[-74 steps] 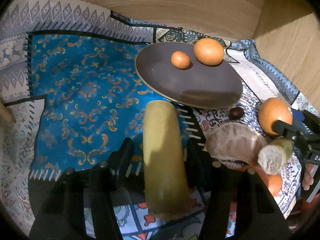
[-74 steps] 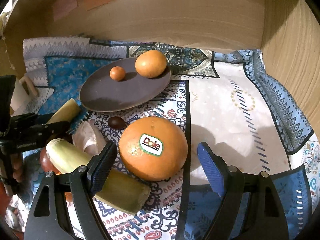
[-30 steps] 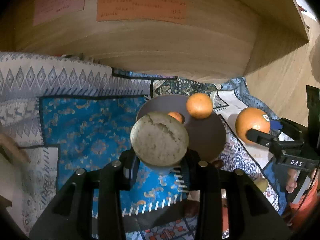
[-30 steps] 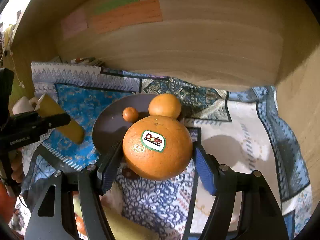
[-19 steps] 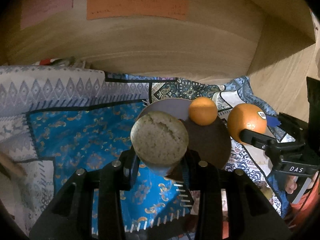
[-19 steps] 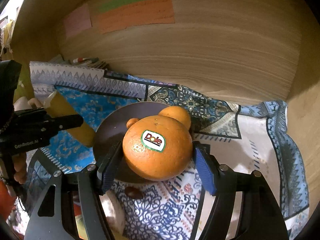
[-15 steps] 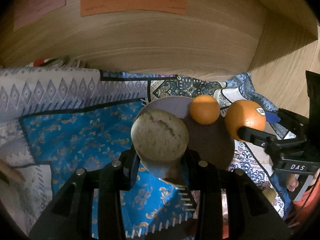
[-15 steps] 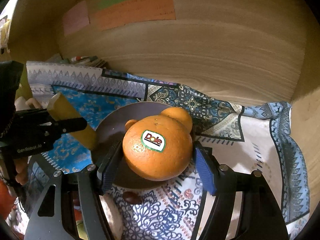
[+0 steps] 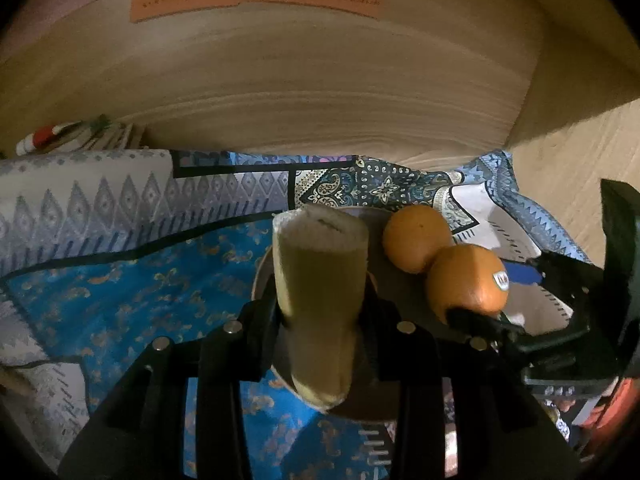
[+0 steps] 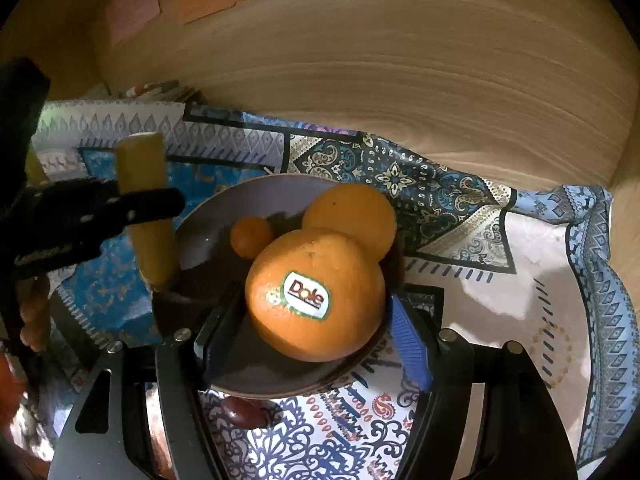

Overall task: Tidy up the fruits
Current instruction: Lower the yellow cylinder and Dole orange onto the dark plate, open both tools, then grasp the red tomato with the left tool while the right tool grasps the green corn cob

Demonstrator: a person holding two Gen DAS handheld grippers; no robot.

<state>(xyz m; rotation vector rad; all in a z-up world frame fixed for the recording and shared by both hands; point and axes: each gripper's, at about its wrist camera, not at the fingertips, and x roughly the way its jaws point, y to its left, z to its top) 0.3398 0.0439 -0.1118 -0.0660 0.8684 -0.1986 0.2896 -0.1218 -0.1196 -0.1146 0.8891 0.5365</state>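
We see a dark oval plate [image 10: 208,216] on the patterned cloth [image 10: 500,240]. Our left gripper [image 9: 320,320] has its jaws clamped on a pale yellow-green cane stalk [image 9: 320,292], rough-cut on top, over the plate's left edge. Our right gripper [image 10: 308,332] jaws clasp a glossy Dole-stickered orange [image 10: 316,300] over the near plate; a plain orange [image 10: 352,216] and a tiny one [image 10: 250,236] lie beyond.

1. Both views dim, warm-toned; strong fisheye bending with black vignetted corners.
2. Right wrist view brighter; glare on the orange [image 10: 315,295] sticker.
3. Plate [image 10: 280,376] lies in deep shadow.
4. Left wrist view slightly soft and grainy.
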